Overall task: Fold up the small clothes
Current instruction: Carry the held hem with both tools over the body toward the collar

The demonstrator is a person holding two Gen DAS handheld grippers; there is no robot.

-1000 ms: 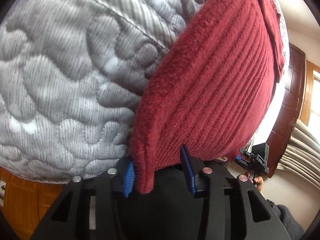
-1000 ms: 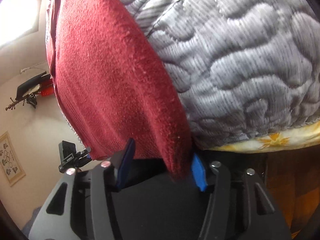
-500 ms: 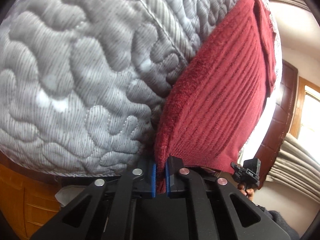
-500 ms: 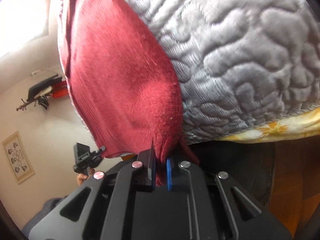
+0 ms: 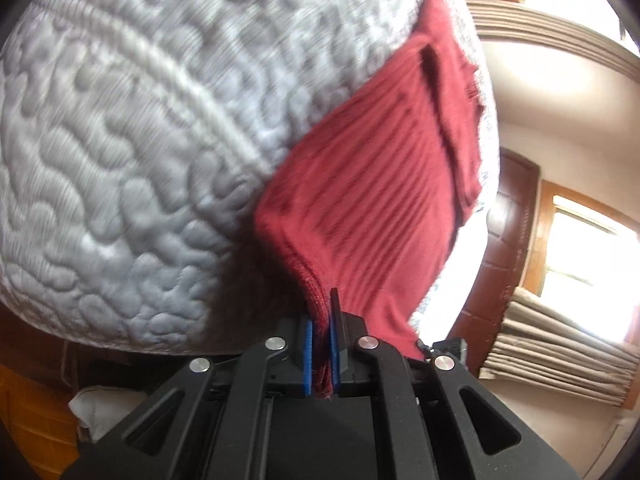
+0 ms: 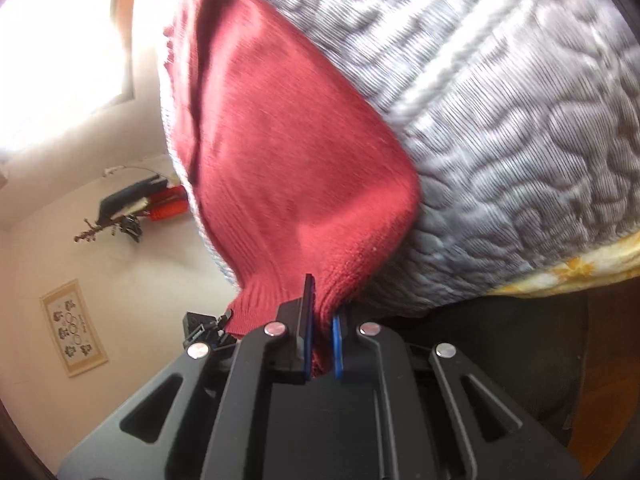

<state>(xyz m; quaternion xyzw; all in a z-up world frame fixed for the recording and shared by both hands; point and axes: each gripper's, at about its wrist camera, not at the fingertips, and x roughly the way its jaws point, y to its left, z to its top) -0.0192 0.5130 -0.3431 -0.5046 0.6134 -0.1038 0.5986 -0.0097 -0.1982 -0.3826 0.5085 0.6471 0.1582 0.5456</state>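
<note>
Left claw [image 5: 321, 354] is clamping tight on a corner of the red knit garment [image 5: 384, 184]; right claw [image 6: 321, 344] is likewise pinching another corner. Garment is lying across the grey quilted mattress [image 5: 120, 160]. Only the right view is showing a yellow floral sheet [image 6: 576, 268], apparently beneath the mattress.

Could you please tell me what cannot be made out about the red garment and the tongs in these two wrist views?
- Red garment: what kind it is; in both views it is bunched and motion-blurred.
- Left tongs: the clamped hem inside; the blue pads cover it.
- Right tongs: likewise, how much cloth they hold.
- Quilted mattress: its full extent, cut off by the frame edges.
</note>
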